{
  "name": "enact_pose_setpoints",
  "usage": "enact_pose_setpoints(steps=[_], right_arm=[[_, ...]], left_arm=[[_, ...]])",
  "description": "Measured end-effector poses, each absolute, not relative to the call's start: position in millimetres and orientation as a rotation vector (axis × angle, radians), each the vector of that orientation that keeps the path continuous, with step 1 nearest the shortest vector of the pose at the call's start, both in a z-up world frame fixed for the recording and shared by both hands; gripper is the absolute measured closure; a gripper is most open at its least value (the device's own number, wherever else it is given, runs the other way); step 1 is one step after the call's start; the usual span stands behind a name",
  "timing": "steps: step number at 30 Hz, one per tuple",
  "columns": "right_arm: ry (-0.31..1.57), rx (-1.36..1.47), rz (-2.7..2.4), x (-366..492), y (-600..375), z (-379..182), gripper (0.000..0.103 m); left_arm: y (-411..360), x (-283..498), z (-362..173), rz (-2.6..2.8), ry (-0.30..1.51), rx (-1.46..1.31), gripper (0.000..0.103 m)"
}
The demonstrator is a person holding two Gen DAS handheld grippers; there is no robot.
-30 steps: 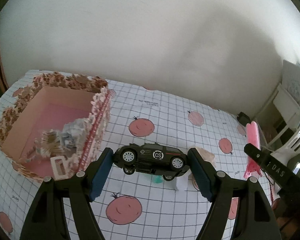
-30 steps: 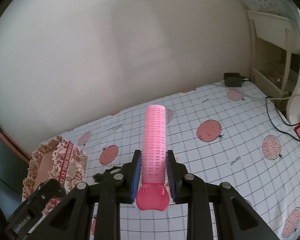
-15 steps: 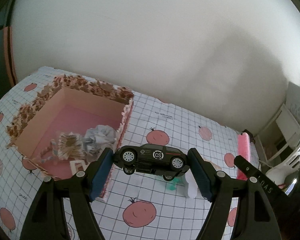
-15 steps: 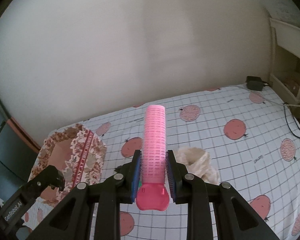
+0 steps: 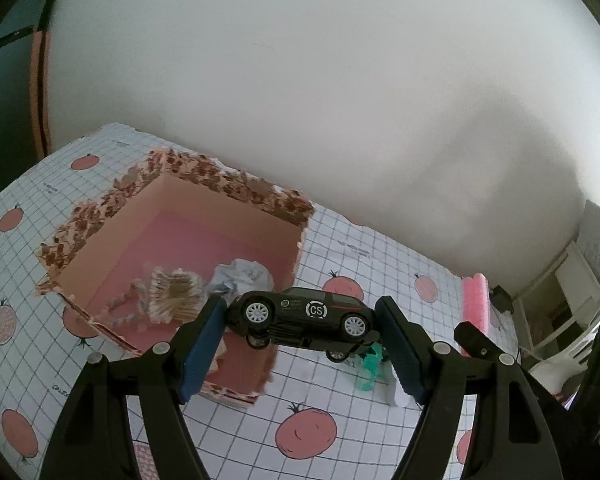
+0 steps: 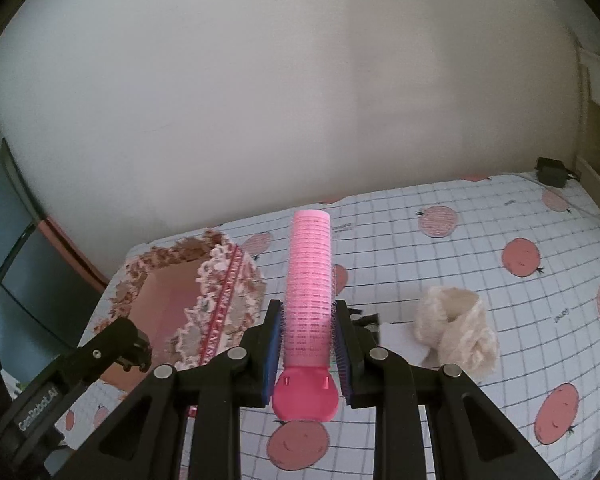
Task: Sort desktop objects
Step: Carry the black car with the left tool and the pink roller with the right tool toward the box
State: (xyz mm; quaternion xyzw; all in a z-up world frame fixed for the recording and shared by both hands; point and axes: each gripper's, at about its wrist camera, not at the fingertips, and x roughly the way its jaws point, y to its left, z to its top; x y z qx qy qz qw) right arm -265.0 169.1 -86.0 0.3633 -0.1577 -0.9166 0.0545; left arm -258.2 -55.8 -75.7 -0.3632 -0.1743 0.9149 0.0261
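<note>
Toy car [image 5: 300, 316], black, is clamped lengthwise in the left tongs [image 5: 302, 346] above the near corner of the floral box [image 5: 228, 188], which holds crumpled paper [image 5: 244, 274]. The right tongs [image 6: 307, 354] grip a pink hair roller [image 6: 308, 280] upright over the checked desk [image 6: 460, 264]. Near them lie a cream scrunchie [image 6: 456, 328] and a green scrap [image 5: 370, 368].

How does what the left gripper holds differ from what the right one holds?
The left gripper clamps a black toy car crosswise, nose to tail; the right gripper pinches a pink hair roller near its base, pointing forward. The car is glossy with wheels; the roller is a bristly cylinder. Both are held above the table.
</note>
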Motion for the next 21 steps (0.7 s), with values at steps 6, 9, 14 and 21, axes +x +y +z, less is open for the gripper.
enact_pose_setpoints(steps=[6,9,14,21], right_arm=[[-0.443,1.082,-2.745,-264.7,144.3,-82.0,0.077],[-0.429,1.068,-2.721,-264.3,130.1,-80.6,0.077],[-0.405,1.057,-2.69,-262.7,111.7,-79.2,0.077],[-0.38,1.05,-2.66,-263.5,91.6,-78.6,0.077]], left_arm=[[-74.2,-256.2,-77.5,2.839,-0.589,-1.121,0.026],[-83.6,-255.0,-78.3,2.845,-0.618,-1.116,0.026],[-97.5,-253.1,-81.2,2.857,-0.654,-1.116,0.026],[-122.3,-248.3,-84.9,2.891,-0.734,-1.105,0.026]])
